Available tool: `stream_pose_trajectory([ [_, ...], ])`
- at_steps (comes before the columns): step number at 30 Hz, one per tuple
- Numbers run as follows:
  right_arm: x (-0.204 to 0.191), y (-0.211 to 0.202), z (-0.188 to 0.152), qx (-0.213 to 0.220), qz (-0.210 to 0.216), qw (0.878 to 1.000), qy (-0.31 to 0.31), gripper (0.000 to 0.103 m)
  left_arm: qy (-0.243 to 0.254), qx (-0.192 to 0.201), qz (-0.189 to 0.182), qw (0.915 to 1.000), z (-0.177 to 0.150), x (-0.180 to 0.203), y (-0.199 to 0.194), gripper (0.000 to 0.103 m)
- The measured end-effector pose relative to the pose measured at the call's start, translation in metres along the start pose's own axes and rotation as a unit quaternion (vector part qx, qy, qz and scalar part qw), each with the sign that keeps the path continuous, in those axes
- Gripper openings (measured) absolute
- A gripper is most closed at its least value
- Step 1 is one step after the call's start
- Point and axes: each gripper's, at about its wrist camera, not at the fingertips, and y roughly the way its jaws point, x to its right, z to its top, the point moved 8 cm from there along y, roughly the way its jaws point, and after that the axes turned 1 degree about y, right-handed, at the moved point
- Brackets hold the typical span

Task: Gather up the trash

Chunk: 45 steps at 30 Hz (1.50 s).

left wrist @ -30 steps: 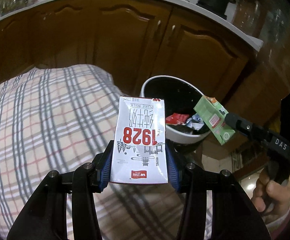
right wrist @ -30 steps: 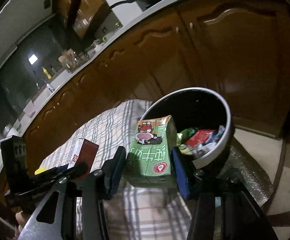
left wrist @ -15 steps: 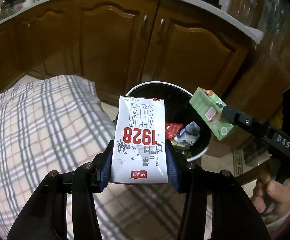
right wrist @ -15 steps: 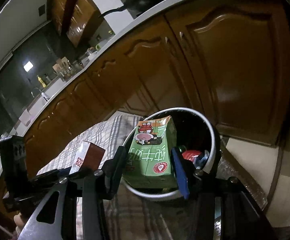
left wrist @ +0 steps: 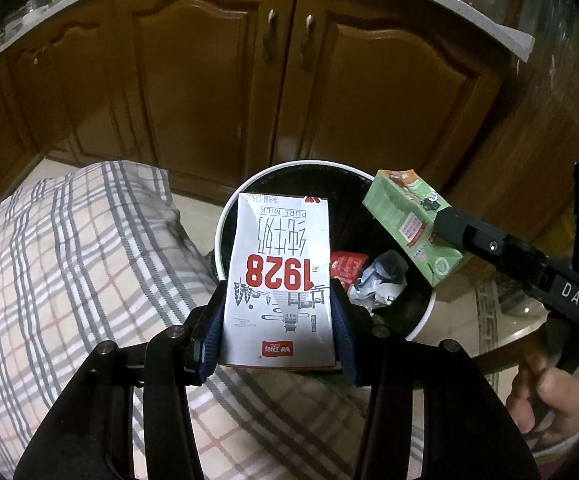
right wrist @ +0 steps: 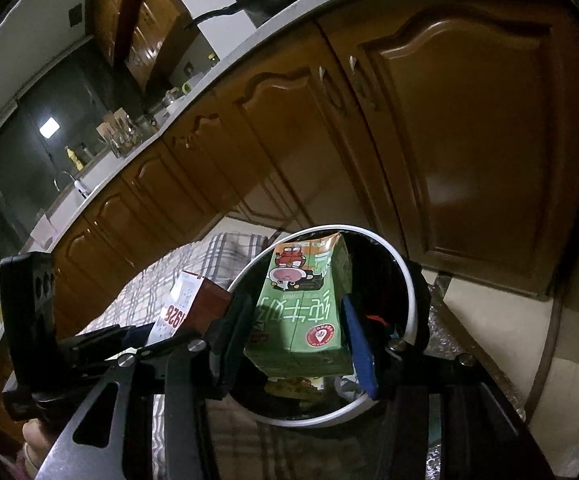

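The fingers [left wrist: 341, 328] of the left gripper [left wrist: 279, 326] are closed on the sides of a white milk carton [left wrist: 281, 280] printed "1928", and those of the right gripper [right wrist: 295, 338] clamp a green milk carton [right wrist: 303, 316] the same way. Both cartons hang over the round white-rimmed trash bin [left wrist: 225, 216], which stands on the floor before the wooden cabinet doors [left wrist: 209, 80]. In the left view the white carton overlaps the bin's rim at about 8 o'clock, while the green one sits at its 3 o'clock edge. A red wrapper [left wrist: 347, 266] and crumpled paper [left wrist: 381, 280] already lie inside. The checked cloth [left wrist: 69, 260] covers the surface at 9 o'clock of the bin. The step in hand looks like the drop. Next, each carton likely needs to sit fully inside the rim before its fingers part, the white one especially, or it may glance off the edge.
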Motion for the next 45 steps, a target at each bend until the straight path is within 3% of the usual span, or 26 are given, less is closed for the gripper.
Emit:
stream_pose_trajectory([
  [9, -0.002, 0.005, -0.001, -0.011, -0.003, 1.0, -0.005, 0.046, -0.001, -0.004, 0.002, 1.0, 0.001, -0.001, 0.004, 0.046],
  [10, -0.002, 0.006, 0.0, -0.012, -0.003, 1.0, -0.006, 0.032, -0.001, -0.004, 0.002, 1.0, 0.001, -0.002, 0.004, 0.046],
  [11, -0.003, 0.009, -0.001, -0.018, -0.001, 1.0, -0.005, 0.007, -0.002, -0.004, 0.003, 1.0, 0.001, -0.002, 0.005, 0.046],
  [12, -0.002, 0.012, -0.002, -0.026, 0.0, 1.0, 0.0, 0.004, -0.002, -0.004, 0.003, 1.0, 0.001, -0.002, 0.005, 0.046],
  [20, 0.002, 0.012, -0.009, -0.029, -0.007, 1.0, 0.005, 0.003, -0.014, -0.02, 0.007, 0.9997, -0.002, -0.008, 0.014, 0.047],
  [22, 0.001, 0.009, -0.008, -0.026, -0.009, 1.0, 0.004, 0.003, -0.017, -0.022, 0.005, 0.9996, -0.003, -0.008, 0.015, 0.056],
  [25, 0.001, 0.005, -0.008, -0.023, -0.01, 1.0, 0.005, 0.003, -0.014, -0.011, 0.005, 0.9998, -0.001, -0.005, 0.009, 0.064],
  [33, -0.008, -0.002, -0.014, -0.023, -0.004, 1.0, 0.004, 0.003, -0.029, 0.019, 0.004, 0.9994, -0.009, -0.011, -0.017, 0.065],
  [37, -0.022, -0.006, -0.025, -0.021, 0.006, 1.0, -0.002, 0.003, -0.047, 0.044, 0.011, 0.9979, -0.026, -0.017, -0.036, 0.073],
  [39, -0.029, -0.007, -0.032, -0.021, 0.009, 1.0, -0.008, 0.008, -0.054, 0.053, 0.018, 0.997, -0.035, -0.02, -0.043, 0.074],
  [45, -0.047, -0.013, -0.051, -0.018, 0.016, 1.0, -0.016, 0.009, -0.075, 0.072, 0.04, 0.9938, -0.061, -0.033, -0.065, 0.077],
])
